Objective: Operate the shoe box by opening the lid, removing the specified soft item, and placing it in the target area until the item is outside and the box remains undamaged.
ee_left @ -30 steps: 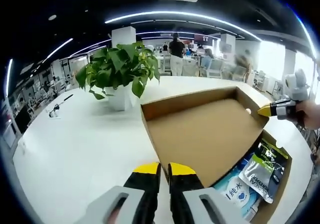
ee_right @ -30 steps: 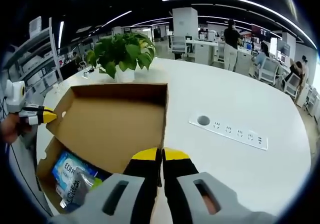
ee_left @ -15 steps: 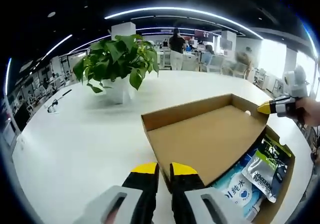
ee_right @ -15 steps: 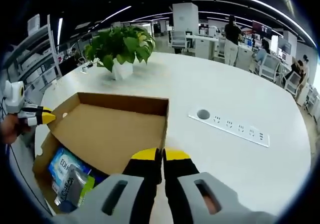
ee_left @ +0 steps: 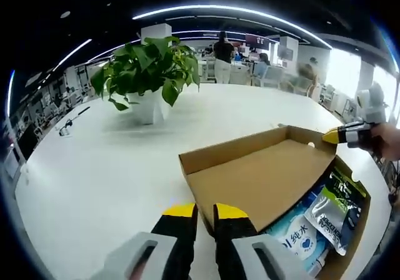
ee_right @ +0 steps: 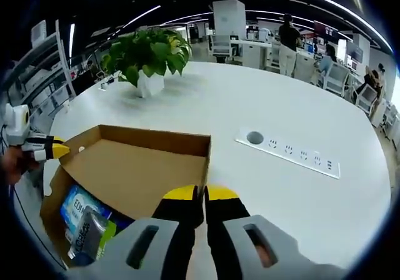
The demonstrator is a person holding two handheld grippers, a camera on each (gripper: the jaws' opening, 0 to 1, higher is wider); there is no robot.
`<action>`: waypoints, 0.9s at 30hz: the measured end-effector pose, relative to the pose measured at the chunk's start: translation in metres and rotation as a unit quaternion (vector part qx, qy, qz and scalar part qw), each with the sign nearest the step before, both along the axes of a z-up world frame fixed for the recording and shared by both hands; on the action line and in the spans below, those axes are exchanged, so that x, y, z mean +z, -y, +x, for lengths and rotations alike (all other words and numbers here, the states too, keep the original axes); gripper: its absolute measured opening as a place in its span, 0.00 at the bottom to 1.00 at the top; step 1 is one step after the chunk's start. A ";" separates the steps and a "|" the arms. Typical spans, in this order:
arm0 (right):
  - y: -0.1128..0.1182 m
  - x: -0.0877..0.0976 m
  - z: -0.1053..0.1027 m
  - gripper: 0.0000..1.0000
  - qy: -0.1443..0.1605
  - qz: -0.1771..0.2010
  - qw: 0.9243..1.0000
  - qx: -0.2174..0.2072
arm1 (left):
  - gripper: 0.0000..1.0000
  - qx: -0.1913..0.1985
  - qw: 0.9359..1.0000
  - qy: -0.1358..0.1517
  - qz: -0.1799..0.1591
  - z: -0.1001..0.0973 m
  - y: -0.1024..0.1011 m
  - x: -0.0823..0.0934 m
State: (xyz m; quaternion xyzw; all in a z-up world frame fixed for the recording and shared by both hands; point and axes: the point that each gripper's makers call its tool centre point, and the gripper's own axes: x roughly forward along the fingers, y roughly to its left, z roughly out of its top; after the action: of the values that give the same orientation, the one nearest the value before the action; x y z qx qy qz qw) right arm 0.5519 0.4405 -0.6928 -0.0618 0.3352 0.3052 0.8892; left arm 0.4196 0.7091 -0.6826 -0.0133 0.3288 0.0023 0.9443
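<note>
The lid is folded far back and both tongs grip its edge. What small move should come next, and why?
Probably lower the lid the rest of the way to the white table, then release it. The left tongs and right tongs are each shut on a lid corner, and the lid tilts low over the table. The soft packs in the box lie exposed, so a free tong could reach them.

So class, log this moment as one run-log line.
stage: lid opening | lid: tipped back, a corner pinched in each gripper | box: open, packets inside | left gripper: shut | right gripper: shut
</note>
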 end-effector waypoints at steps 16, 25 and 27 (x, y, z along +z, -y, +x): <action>0.008 0.003 -0.007 0.07 -0.012 -0.002 1.000 -0.001 | 0.15 0.008 1.000 -0.006 -0.015 -0.011 0.002 0.000; 0.025 0.019 -0.023 0.12 -0.012 0.022 1.000 -0.014 | 0.16 0.012 1.000 0.007 -0.022 -0.034 0.004 0.012; 0.030 0.021 -0.028 0.12 -0.011 0.026 0.999 -0.017 | 0.16 0.013 1.000 0.008 -0.022 -0.040 0.005 0.015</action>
State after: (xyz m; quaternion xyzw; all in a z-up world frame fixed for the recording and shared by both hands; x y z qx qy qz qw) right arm 0.5239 0.4105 -0.6714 -0.0297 0.3376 0.2996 0.8918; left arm 0.3793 0.7045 -0.6676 -0.0388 0.3212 0.0070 0.9462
